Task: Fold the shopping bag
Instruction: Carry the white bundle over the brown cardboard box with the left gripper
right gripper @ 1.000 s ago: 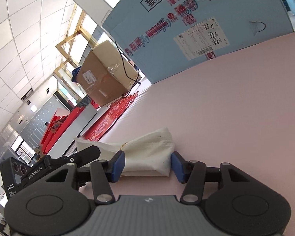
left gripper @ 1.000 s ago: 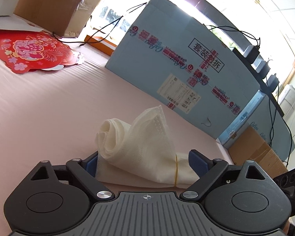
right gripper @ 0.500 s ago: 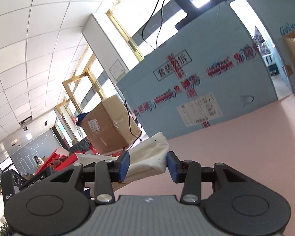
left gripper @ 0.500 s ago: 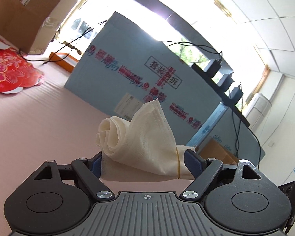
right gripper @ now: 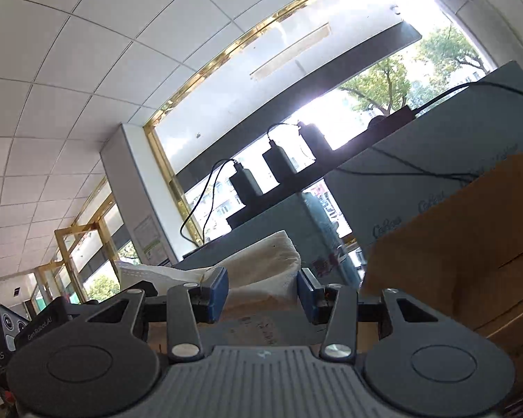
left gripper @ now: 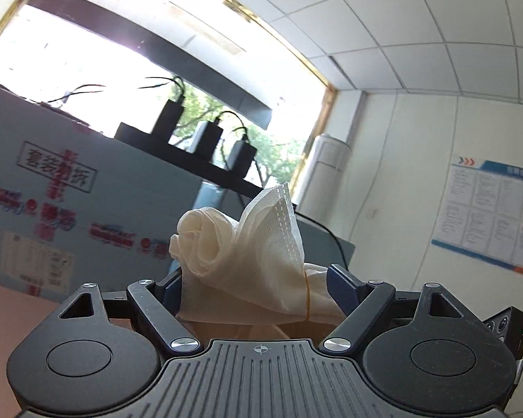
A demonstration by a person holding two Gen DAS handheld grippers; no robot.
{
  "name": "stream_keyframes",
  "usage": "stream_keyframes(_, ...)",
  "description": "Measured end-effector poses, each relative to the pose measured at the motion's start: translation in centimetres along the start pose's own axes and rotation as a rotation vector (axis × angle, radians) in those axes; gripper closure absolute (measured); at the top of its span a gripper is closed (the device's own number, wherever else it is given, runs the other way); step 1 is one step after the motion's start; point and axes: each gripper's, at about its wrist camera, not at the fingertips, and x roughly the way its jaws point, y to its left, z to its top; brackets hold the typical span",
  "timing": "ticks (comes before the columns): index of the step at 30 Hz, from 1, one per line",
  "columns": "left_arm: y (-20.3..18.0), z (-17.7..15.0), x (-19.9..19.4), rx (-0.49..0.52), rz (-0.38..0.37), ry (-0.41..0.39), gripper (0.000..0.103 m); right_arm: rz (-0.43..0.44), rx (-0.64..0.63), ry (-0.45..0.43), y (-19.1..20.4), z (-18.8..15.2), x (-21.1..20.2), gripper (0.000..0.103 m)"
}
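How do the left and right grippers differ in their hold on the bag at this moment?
The left gripper has its jaws set wide around the bulky rolled end of the white bag, where a yellow rubber band circles it. The right gripper has its jaws set narrower on the flatter end. Shared: both have bag fabric between blue pads and hold it against a background of window and ceiling.

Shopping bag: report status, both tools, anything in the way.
Left tool clamped on rolled shopping bag; right tool gripping its other end. Bag bundled, yellow band around it, held off the table. Blue carton and brown box close ahead.
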Motion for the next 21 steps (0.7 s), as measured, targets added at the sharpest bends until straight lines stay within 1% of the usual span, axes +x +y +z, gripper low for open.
stream_keyframes(2,-1.4,0.0,3.2,0.027,-0.051,0.03,0.018,-0.049,-0.007,-0.019,-1.5,1.6,-0.5,0.054)
stream_keyframes(6,-3.0,-0.4,8.4,0.028,-0.112,0.113,0.018,-0.147,0.006,-0.038,-4.8,4.1,-0.8,0.053)
stream_keyframes(9,-4.2,-1.2,12.8,0.052,-0.147,0.217,0.019,-0.226,0.051,-0.022,-7.7,5.3,-0.4,0.053)
stream_keyframes(10,-4.4,-1.4,14.0,0.052,-0.153,0.251,0.019,-0.253,0.07,-0.005,-8.7,5.5,0.0,0.053)
stream_keyframes(11,-4.5,-1.7,15.0,0.063,-0.144,0.293,0.019,-0.279,0.088,0.011,-9.6,5.8,0.4,0.053)
stream_keyframes(13,-5.0,-2.1,16.3,0.105,-0.121,0.347,0.02,-0.329,0.105,0.067,-11.1,6.0,1.6,0.053)
stream_keyframes(14,-5.4,-2.4,17.2,0.165,-0.101,0.397,0.02,-0.343,0.09,0.1,-11.4,6.0,2.4,0.051)
stream_keyframes(15,-5.8,-2.5,17.7,0.204,-0.09,0.428,0.02,-0.357,0.067,0.135,-11.7,6.1,3.2,0.048)
stream_keyframes(16,-6.2,-2.7,18.4,0.252,-0.086,0.483,0.02,-0.374,0.037,0.173,-11.7,6.1,4.0,0.046)
stream_keyframes(17,-6.4,-2.9,19.1,0.289,-0.084,0.54,0.02,-0.393,0.011,0.211,-11.6,6.0,4.8,0.042)
stream_keyframes(19,-6.6,-3.3,19.9,0.34,-0.076,0.603,0.02,-0.418,-0.025,0.273,-11.3,5.8,5.8,0.04)
stream_keyframes(21,-6.6,-3.9,20.4,0.383,-0.07,0.643,0.018,-0.441,-0.055,0.335,-11.2,5.6,7.1,0.039)
